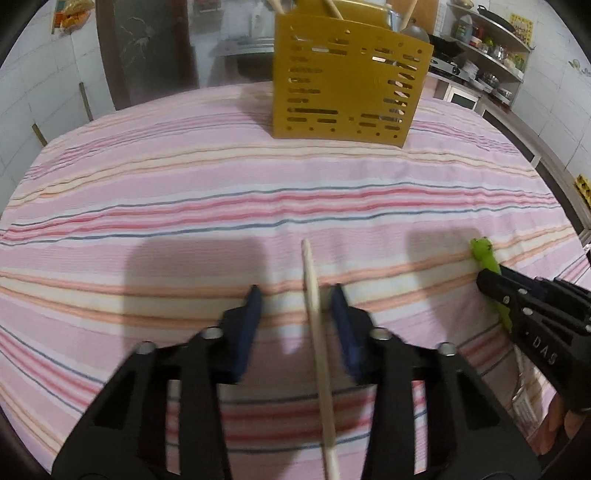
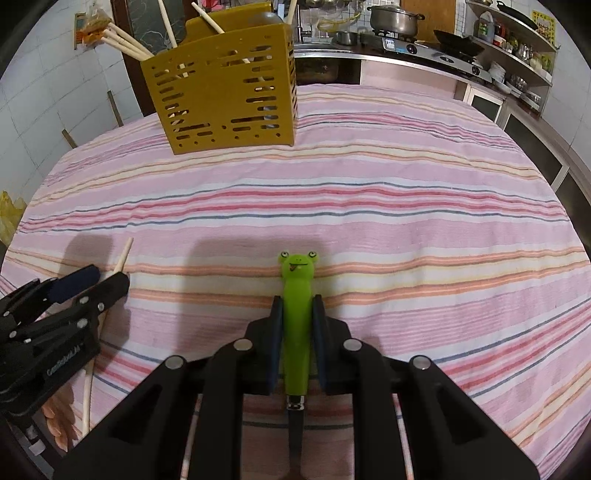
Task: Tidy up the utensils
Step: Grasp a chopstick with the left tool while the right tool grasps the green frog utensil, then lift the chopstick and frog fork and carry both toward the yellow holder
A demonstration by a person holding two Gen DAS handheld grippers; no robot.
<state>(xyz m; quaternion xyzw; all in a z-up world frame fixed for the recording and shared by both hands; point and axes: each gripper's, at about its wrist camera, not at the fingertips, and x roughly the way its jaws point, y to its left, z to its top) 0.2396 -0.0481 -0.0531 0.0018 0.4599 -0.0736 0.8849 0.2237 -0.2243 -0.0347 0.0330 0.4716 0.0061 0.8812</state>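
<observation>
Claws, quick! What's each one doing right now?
Left claw: open, wooden chopstick between its fingers, not squeezed.
Right claw: closed on the green frog-handled utensil.

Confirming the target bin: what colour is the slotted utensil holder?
Mustard yellow utensil holder, clearest in the right wrist view.

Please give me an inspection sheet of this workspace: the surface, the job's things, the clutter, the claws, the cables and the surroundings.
Surface: striped pink tablecloth, lying flat.
Job's things: yellow slotted utensil holder with chopsticks inside; one wooden chopstick; green frog-handled utensil.
Clutter: nothing seen.
Claws: left claw open around the chopstick, which lies against one pad; right claw shut on the frog handle.
Cables: nothing seen.
Surroundings: gas stove with steel pot, shelves of kitchenware, tiled wall.
</observation>
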